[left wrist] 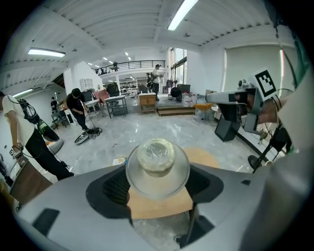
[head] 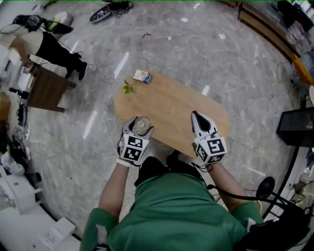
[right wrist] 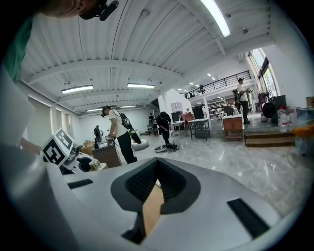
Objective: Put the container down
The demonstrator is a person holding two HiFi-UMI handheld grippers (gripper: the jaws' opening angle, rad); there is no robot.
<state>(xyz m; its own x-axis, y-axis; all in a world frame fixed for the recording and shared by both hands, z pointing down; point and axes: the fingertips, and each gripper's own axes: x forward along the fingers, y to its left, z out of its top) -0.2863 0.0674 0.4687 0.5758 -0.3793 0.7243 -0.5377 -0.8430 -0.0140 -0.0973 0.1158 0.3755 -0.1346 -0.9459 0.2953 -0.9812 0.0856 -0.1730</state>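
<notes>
No words or numbers can be read; print on the small box (head: pixel 142 76) is too small.

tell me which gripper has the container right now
The left gripper: its jaws are clamped on the clear container. The right gripper has its jaws together with nothing between them.

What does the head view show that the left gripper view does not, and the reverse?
Only the head view: the green sprig at the wooden table's far edge, and the person's green shirt. Only the left gripper view: the ceiling lights and the balcony railing. Both: the clear container clamped in the left gripper, the wooden table, and the right gripper, jaws together.
</notes>
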